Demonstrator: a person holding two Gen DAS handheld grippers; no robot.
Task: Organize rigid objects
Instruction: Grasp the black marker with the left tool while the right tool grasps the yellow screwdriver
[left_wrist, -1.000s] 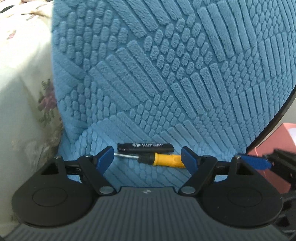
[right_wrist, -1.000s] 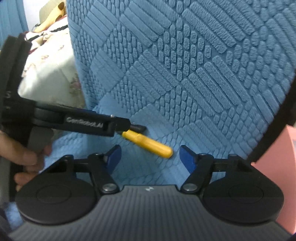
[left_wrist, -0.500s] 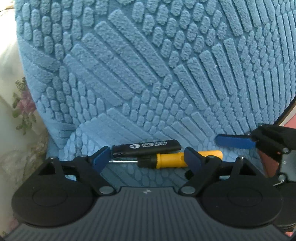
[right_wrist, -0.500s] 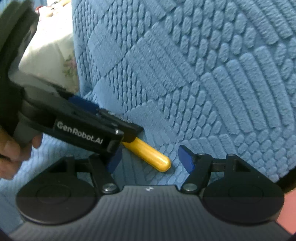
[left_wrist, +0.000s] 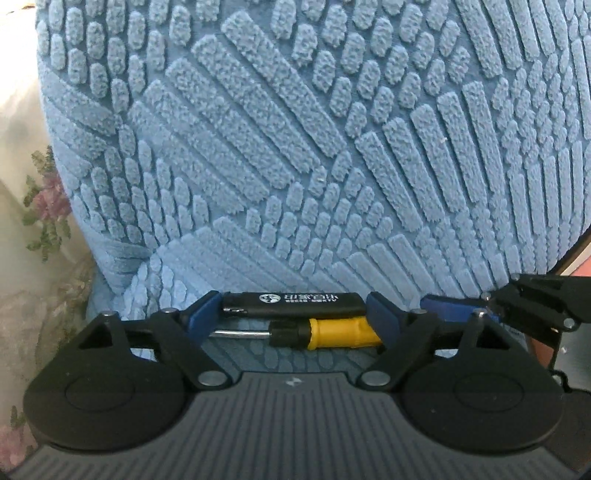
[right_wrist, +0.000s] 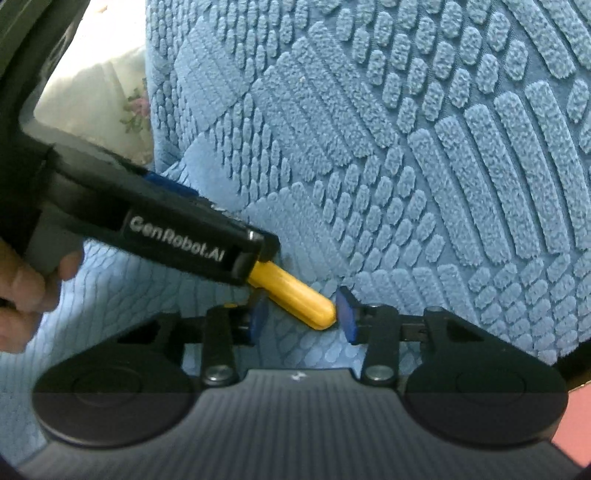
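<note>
A black lighter (left_wrist: 291, 303) and a yellow-handled screwdriver (left_wrist: 332, 332) lie side by side on the blue textured seat, at the foot of the blue backrest. My left gripper (left_wrist: 291, 314) is open, its blue fingertips at both ends of the lighter and around the screwdriver's shaft and handle. In the right wrist view the screwdriver's yellow handle end (right_wrist: 299, 299) sits between the blue pads of my right gripper (right_wrist: 301, 314), which has narrowed around it with the pads at or near its sides. The left gripper's black body (right_wrist: 166, 236) hides the lighter there.
The blue textured backrest (left_wrist: 295, 147) rises right behind the objects. A floral cloth (left_wrist: 33, 229) lies at the left. A pink box edge (right_wrist: 576, 435) shows at the right. The right gripper's finger (left_wrist: 454, 308) reaches in beside my left one.
Both grippers have moved in close to the objects. The left jaws now straddle the lighter. The right jaws have narrowed around the yellow handle end.
</note>
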